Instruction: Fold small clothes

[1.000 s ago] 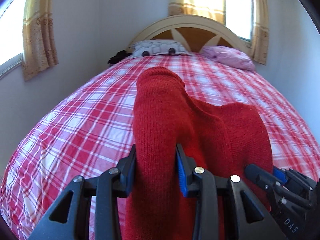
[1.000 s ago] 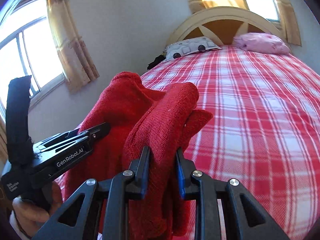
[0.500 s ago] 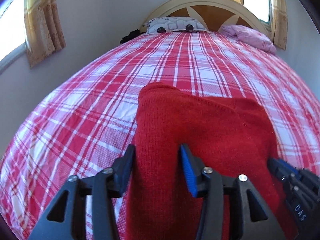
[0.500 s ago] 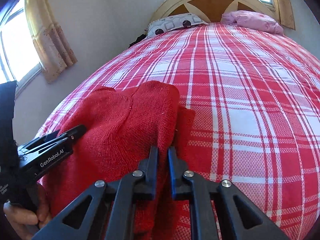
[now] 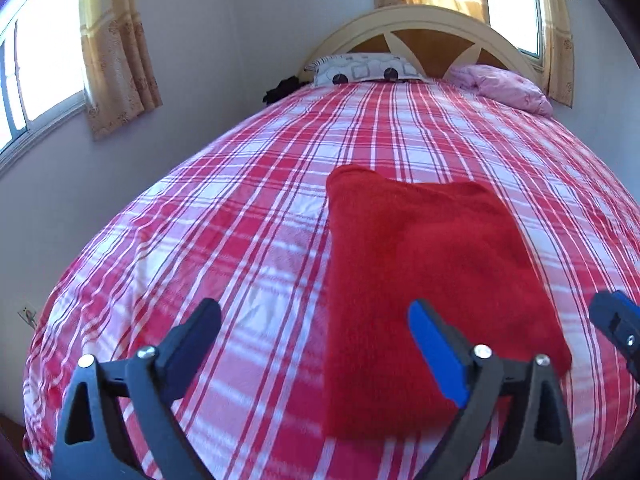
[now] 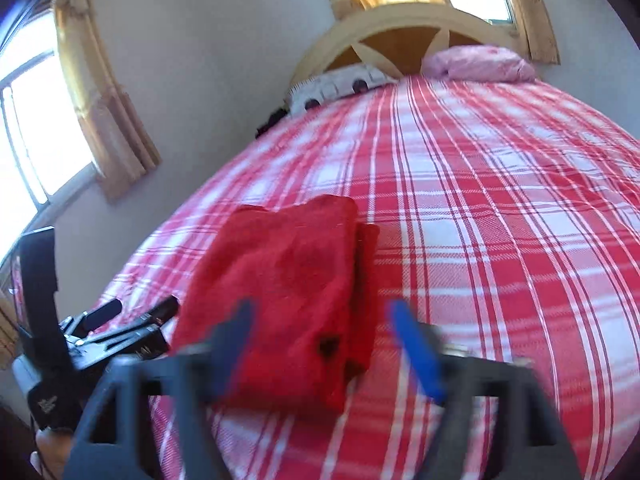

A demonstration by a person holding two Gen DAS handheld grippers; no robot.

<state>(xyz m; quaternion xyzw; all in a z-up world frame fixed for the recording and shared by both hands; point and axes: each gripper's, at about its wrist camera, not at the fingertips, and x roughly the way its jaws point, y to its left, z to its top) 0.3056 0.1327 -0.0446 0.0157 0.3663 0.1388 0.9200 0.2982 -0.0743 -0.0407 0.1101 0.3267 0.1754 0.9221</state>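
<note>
In the left wrist view, a window with a tan curtain (image 5: 116, 52) is hanging at the upper left of the frame, and the plaid bedspread (image 5: 240, 208) is filling the middle. The left gripper (image 5: 316, 336) is standing wide apart at the bottom edge, its jaws having just been opening; nothing is pressed between them, though the near left corner of the folded red knit garment (image 5: 424, 280) is lying in the gap on the bed below (the blue pad is overlapping the cloth only by line of sight). The garment is resting flat right of centre. A patterned pillow (image 5: 360, 70) and a pink pillow (image 5: 504, 86) are sitting at the top by the headboard (image 5: 424, 26).

In the right wrist view, the left gripper's body is showing at the lower left, with part of a hand (image 6: 50, 454) beneath it. The red garment is lying left of centre, and the right gripper (image 6: 324, 344) (blurred) is spread wide over its near edge, having just been opening, clamping nothing.
</note>
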